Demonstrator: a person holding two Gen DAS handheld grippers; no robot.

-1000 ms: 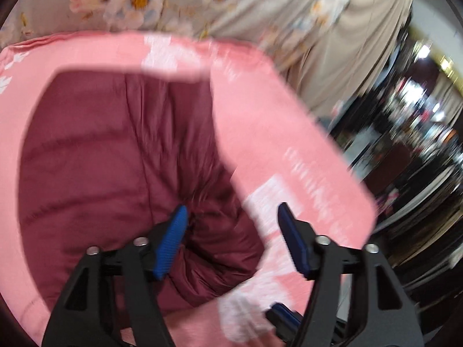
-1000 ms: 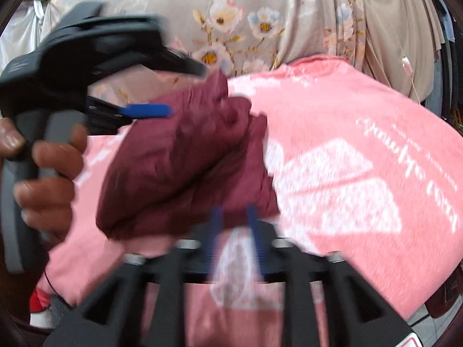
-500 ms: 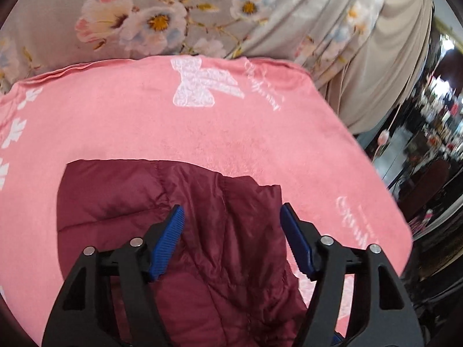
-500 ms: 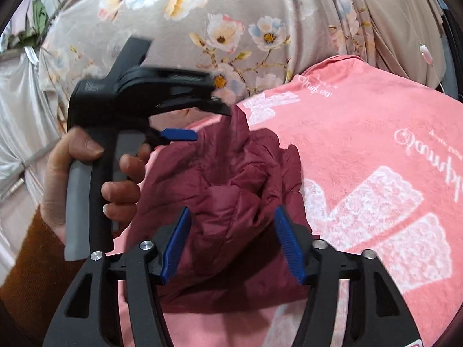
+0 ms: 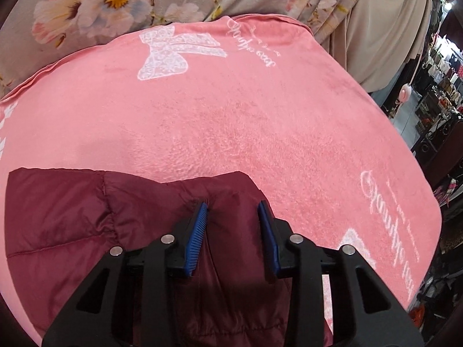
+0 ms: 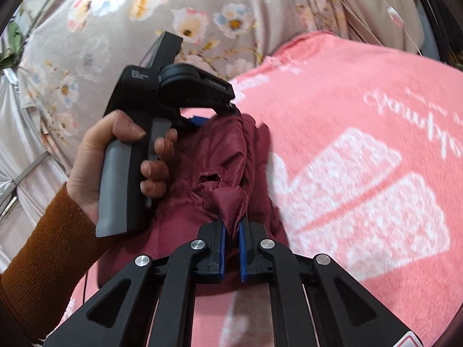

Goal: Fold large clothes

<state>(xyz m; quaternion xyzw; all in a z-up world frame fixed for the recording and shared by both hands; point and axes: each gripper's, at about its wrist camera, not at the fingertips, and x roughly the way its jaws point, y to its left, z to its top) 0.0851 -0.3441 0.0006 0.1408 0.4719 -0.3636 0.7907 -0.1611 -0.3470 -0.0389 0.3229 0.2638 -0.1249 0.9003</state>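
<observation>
Maroon jacket (image 5: 69, 225), quilted and shiny, lies bunched on a pink blanket (image 5: 231, 121) printed with white bows and script. In the left wrist view it fills the lower left of the frame, its upper edge running roughly level from the left border toward the centre, where a rounded fold peaks just above the blue pads. In the right wrist view the same jacket (image 6: 220, 156) reads as a crumpled ridge whose long axis runs from the bottom centre up toward the upper middle of the frame, tapering at the far end.

The left gripper (image 5: 233, 222) has just been closing; its jaws stand partly apart with a raised fold of the jacket between them. The left pad touches the fabric; whether the right pad presses on it I cannot tell. From the right wrist view this tool (image 6: 202, 121) sits at the far tip of the ridge, held by a hand (image 6: 115, 156) in a rust-orange sleeve (image 6: 40, 260) at the left of the frame.

The right gripper (image 6: 231, 225) has also just been closing, and its pads now pinch a pointed tuft of maroon cloth at the lower centre, the jaws nearly together.

Floral grey fabric (image 6: 144, 14) hangs behind the blanket across the top of both views.
</observation>
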